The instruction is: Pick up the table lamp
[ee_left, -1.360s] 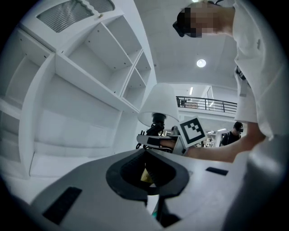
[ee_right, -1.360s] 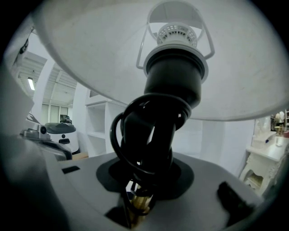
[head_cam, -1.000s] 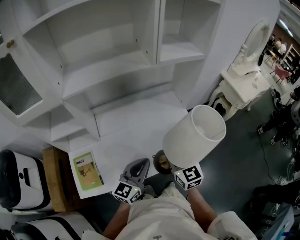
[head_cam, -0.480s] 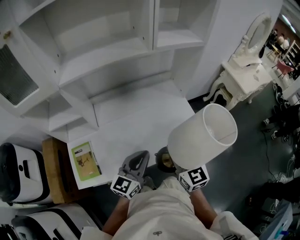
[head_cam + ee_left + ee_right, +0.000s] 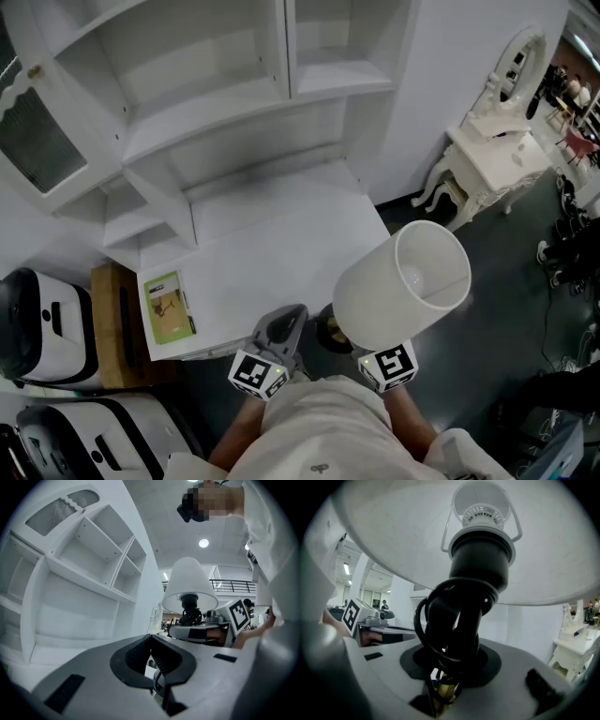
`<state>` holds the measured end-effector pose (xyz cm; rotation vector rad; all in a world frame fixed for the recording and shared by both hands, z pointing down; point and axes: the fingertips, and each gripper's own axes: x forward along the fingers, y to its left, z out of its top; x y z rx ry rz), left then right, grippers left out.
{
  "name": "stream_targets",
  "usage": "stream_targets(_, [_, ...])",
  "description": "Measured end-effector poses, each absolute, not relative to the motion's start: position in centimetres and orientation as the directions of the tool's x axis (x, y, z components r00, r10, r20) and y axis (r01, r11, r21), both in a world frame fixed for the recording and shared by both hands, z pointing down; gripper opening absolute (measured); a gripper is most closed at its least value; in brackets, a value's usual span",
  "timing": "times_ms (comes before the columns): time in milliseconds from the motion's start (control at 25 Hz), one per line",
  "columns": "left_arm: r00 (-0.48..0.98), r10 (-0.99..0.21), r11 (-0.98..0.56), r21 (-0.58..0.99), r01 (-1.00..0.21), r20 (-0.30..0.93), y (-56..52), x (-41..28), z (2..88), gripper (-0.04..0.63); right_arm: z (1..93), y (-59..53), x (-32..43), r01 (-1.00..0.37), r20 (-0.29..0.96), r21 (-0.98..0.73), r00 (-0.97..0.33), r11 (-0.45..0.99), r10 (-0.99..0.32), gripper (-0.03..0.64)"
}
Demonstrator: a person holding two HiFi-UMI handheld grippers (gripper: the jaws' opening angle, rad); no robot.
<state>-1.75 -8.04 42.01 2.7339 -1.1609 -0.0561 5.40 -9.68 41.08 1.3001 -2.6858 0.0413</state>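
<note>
The table lamp has a white drum shade (image 5: 403,286), a black socket (image 5: 480,559) with black cord wound round it, and a brass stem. It hangs tilted over the dark floor, off the desk's front right corner. My right gripper (image 5: 447,688) is shut on the stem just below the cord; in the head view only its marker cube (image 5: 389,366) shows under the shade. My left gripper (image 5: 278,335) floats beside it at the left, shut, with nothing held. From the left gripper view the lamp's shade (image 5: 190,581) appears ahead at the right.
A white shelf cabinet with a desk top (image 5: 272,244) fills the upper left. A green printed sheet (image 5: 169,307) lies at the desk's front left corner. A white dressing table with mirror (image 5: 487,141) stands at the right. A wooden stand (image 5: 112,328) and white machines (image 5: 47,319) sit left.
Both grippers and the lamp have drawn back from the desk; the desk edge and green sheet now lie farther from them. The right gripper's hold on the lamp is unchanged.
</note>
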Motion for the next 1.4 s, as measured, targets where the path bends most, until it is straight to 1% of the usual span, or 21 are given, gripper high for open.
stream_targets(400, [0.672, -0.739, -0.662, 0.133, -0.737, 0.049, -0.3, 4.8, 41.9, 0.011, 41.6, -1.8, 10.7, -0.751, 0.168, -0.006, -0.651, 0.66, -0.74, 0.123])
stream_targets(560, [0.659, -0.75, -0.649, 0.133, -0.749, 0.053, 3.1, 7.3, 41.9, 0.011, 41.5, 1.4, 12.8, -0.717, 0.15, 0.039, -0.684, 0.695, -0.714, 0.123])
stream_targets(760, [0.624, -0.78, -0.618, 0.096, -0.78, 0.051, 6.7, 9.3, 41.8, 0.01, 41.8, 4.8, 14.6, -0.701, 0.164, 0.004, -0.703, 0.713, -0.692, 0.123])
stream_targets(880, [0.605, -0.794, -0.598, 0.098, -0.795, 0.06, 8.2, 9.8, 41.7, 0.011, 41.9, 6.4, 15.2, -0.697, 0.166, -0.028, -0.71, 0.717, -0.684, 0.123])
stream_targets(1040, [0.589, -0.806, -0.584, 0.087, -0.807, 0.06, 9.2, 9.3, 41.2, 0.01, 42.0, 7.9, 14.9, -0.69, 0.163, -0.031, -0.718, 0.723, -0.677, 0.123])
stream_targets(1400, [0.595, -0.802, -0.59, 0.092, -0.802, 0.05, 10.9, 8.0, 40.7, 0.01, 41.7, 9.9, 13.4, -0.699, 0.158, -0.033, -0.709, 0.714, -0.687, 0.122])
